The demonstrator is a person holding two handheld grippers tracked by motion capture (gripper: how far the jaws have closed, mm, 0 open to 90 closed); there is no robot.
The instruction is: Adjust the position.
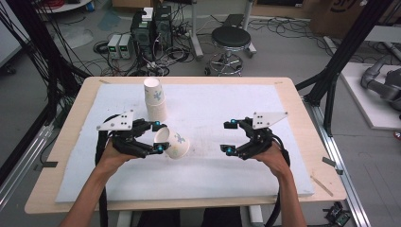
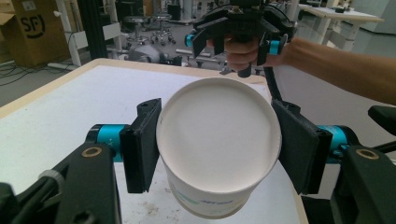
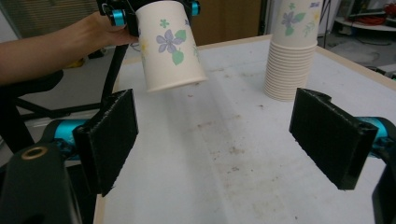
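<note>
1. A white paper cup with a blue flower print (image 1: 173,143) is held by the left gripper (image 1: 158,137), both pads pressed on its wall near the rim; it is carried on its side, clear of the white foam mat (image 1: 227,179), left of the mat's middle, its open mouth facing into the left gripper view (image 2: 218,135).
2. A stack of like flower-printed paper cups (image 1: 155,100) is seen standing mouth down near the mat's far edge, just beyond the held cup and apart from it.
3. The right gripper (image 1: 230,137) is held over the mat's right half, jaws spread wide, nothing between them.
4. Judgement: one cup appears separated; its placing remains, and the stack is left to work through.
5. Nothing lies between cup and open mat. A black round stool (image 1: 231,38) stands on the floor beyond the table.
</note>
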